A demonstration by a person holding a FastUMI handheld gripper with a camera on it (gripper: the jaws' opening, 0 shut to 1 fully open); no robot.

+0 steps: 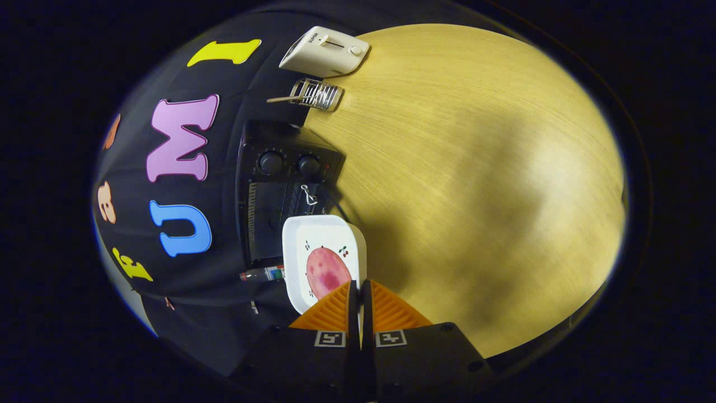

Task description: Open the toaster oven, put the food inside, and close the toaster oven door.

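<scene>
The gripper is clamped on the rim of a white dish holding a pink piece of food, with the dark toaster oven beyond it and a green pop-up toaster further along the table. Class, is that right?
Not quite: the gripper view shows the pop-up toaster is white, not green. The rest stands: the gripper pinches the rim of the white dish with the pink food, the toaster oven beyond it.

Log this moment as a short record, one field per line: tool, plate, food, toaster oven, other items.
tool: tool closed on the near rim of the plate, fingers nearly together
plate: white square plate, carried just ahead of the fingers
food: pink round piece of food lying on the plate
toaster oven: black toaster oven just beyond the plate; door state unclear
other items: white toaster and metal rack beyond the oven on the wooden table
</scene>
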